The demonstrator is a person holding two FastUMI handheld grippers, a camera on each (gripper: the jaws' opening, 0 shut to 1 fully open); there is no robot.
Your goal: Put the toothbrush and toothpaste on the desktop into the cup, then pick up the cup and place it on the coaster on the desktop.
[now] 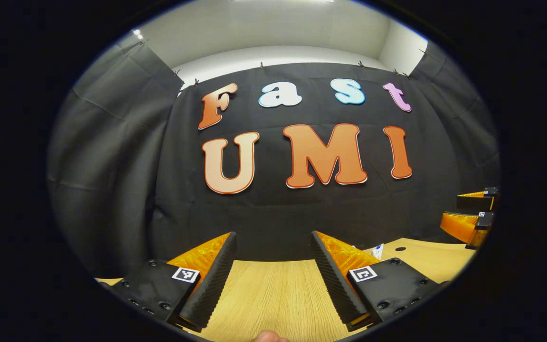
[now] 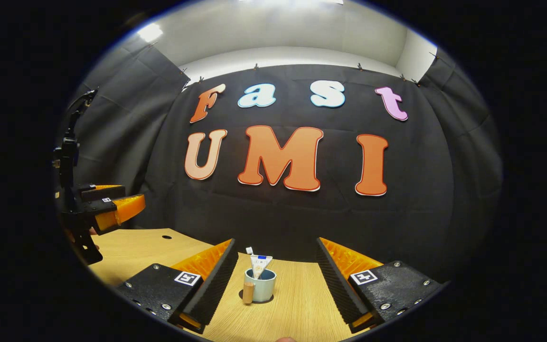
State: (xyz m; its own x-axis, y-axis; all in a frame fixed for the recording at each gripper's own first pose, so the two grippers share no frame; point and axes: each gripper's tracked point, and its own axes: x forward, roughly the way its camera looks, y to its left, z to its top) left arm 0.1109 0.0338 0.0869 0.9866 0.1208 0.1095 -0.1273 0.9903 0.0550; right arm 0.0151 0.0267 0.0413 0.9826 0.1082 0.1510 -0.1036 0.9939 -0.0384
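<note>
A pale blue cup with a wooden handle stands upright on the wooden desktop. A white toothpaste tube and the toothbrush stick out of its top. A dark edge shows under the cup's base; I cannot tell whether it is the coaster or a shadow. My right gripper is open, and the cup stands ahead between its fingers, touching neither. My left gripper is open over bare desktop, holding nothing. The toothpaste tip peeks out beside its right finger.
The left gripper hovers at the desk's left side, held by a hand. The right gripper shows at the far right. A round cable hole sits in the desktop near the black cloth wall, which closes off the back.
</note>
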